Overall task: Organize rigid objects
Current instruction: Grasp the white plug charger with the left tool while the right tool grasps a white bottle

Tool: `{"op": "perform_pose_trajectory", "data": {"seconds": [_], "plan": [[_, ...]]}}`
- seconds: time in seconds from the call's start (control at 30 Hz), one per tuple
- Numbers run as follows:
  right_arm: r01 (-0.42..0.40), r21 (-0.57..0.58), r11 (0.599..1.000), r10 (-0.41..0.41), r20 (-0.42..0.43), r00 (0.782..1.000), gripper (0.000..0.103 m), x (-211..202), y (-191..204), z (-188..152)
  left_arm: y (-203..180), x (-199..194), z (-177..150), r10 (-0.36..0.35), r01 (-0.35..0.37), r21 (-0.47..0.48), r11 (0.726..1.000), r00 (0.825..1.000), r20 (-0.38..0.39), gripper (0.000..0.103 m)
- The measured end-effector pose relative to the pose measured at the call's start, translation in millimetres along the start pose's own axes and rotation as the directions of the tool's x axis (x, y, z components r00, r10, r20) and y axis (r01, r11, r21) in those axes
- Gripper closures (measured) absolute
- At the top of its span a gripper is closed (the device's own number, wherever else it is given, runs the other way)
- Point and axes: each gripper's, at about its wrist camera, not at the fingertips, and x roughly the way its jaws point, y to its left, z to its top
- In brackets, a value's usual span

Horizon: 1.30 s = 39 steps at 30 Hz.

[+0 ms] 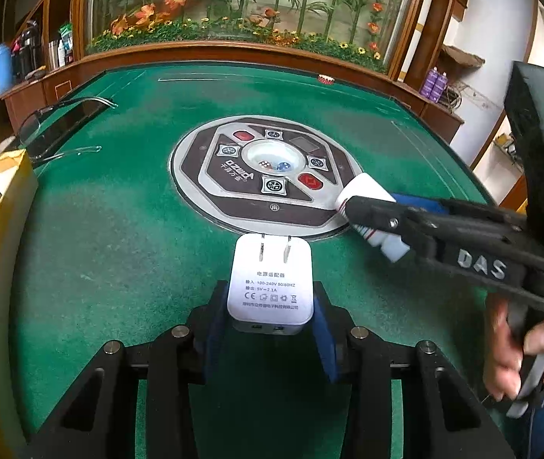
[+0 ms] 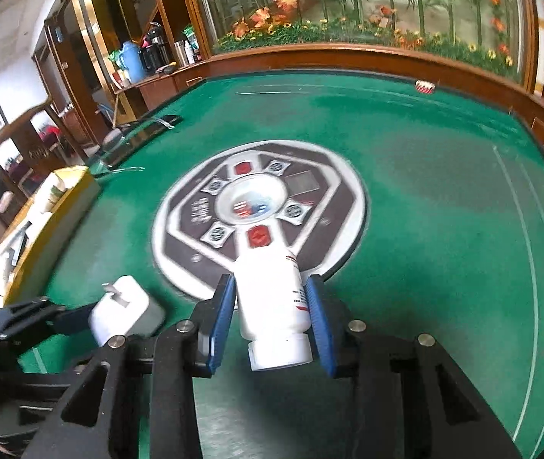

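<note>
Gripping a white power adapter [image 1: 270,290] between its blue pads, the left gripper [image 1: 270,306] holds the block by its two side faces, prongs pointing away toward the control panel [image 1: 268,176] set in the middle of the green felt table [image 1: 119,248]. The adapter sits just short of the panel's near rim, its printed label facing up and its ports toward the camera.

Over at the panel's near right edge, the right gripper [image 2: 272,317] is clamped on a white plastic bottle [image 2: 272,298], pads pressing its sides. The bottle lies lengthwise along the fingers, cap toward the camera and base reaching over the panel's rim. A person's hand [image 1: 517,352] holds that gripper's handle.

Left of the panel, at the table's edge, stands a yellow box [image 1: 4,237] with white items inside; what they are cannot be made out. Beyond it, also left of the panel, lies a clear tray with a dark base [image 1: 61,130]. Far past the panel, near the table's back rim, rests a small red-and-white round thing [image 2: 425,86]. A glass case of artificial plants [image 1: 253,7] rises behind the table.
</note>
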Motion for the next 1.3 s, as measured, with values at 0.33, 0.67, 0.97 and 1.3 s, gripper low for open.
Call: {"op": "perform_pose_trajectory", "data": {"seconds": [0.33,0.67,0.97,1.3], "plan": [[-0.044,0.033,0.998,0.044,0.010,0.999,0.066,-9,13,-3,1,-2,-1,0.003,-0.002,-0.016,1.000,1.000,0.014,0.060],[-0.039,0.087,0.995,0.036,0.029,0.999,0.066,-17,4,-4,1,-7,-7,0.014,-0.014,-0.037,0.999,1.000,0.001,0.060],[-0.042,0.094,0.995,0.038,0.042,0.998,0.066,-20,5,-3,-1,-21,-13,0.015,-0.015,-0.040,0.999,1.000,0.007,0.060],[-0.056,0.107,0.993,0.050,0.056,0.997,0.066,-26,3,-2,-5,-50,-15,0.053,-0.051,-0.042,0.998,0.998,0.040,0.060]]}}
